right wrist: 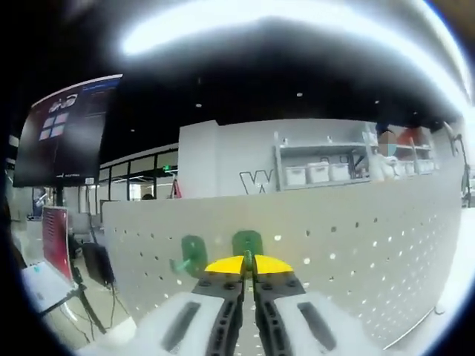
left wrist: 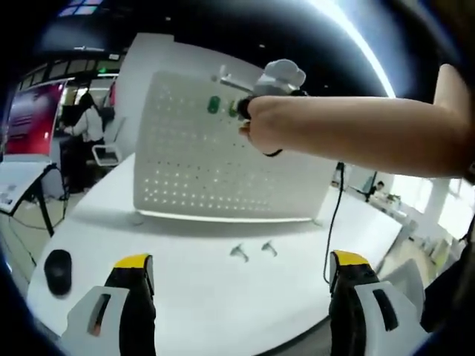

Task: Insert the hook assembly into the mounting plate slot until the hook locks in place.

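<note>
1. The right gripper (right wrist: 249, 265) has its yellow-tipped jaws pressed together on a green hook (right wrist: 247, 242) at the face of the white pegboard (right wrist: 356, 237), high up near its top edge.
2. A second green hook (right wrist: 191, 256) sits on the board just left of it.
3. The left gripper (left wrist: 241, 261) hangs back over the white table (left wrist: 193, 297), jaws spread wide, holding nothing.
4. Its view shows the right gripper (left wrist: 245, 110) from the side, with the person's forearm (left wrist: 356, 133), both at the board.
5. Two small metal hooks (left wrist: 252, 251) lie on the table near the board's foot; a black mouse (left wrist: 58, 271) rests at the near left.
</note>
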Demonstrator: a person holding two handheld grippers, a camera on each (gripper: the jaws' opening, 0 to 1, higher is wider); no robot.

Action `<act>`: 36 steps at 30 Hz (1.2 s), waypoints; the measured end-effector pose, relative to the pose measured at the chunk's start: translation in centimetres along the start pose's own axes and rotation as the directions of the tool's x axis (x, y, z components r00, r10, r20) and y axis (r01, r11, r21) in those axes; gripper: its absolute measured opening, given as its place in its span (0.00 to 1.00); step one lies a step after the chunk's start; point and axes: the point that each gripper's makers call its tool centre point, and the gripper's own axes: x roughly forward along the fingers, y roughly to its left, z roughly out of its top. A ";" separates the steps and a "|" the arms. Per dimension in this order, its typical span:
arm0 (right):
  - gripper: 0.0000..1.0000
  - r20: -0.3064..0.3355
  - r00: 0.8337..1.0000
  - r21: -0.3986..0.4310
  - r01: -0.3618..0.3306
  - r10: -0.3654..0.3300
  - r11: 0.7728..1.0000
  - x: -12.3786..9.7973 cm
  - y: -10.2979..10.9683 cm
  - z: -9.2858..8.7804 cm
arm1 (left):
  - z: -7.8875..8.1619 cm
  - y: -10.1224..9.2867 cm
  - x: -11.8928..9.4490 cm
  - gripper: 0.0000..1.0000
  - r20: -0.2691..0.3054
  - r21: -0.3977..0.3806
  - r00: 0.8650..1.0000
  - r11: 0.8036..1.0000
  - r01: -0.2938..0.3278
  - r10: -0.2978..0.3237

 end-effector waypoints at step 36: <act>0.00 -0.113 0.993 0.024 -0.036 0.038 0.999 -0.2 0.4 -0.9 | -0.1 0.0 0.0 0.98 -0.005 -0.007 1.000 1.000 0.010 -0.010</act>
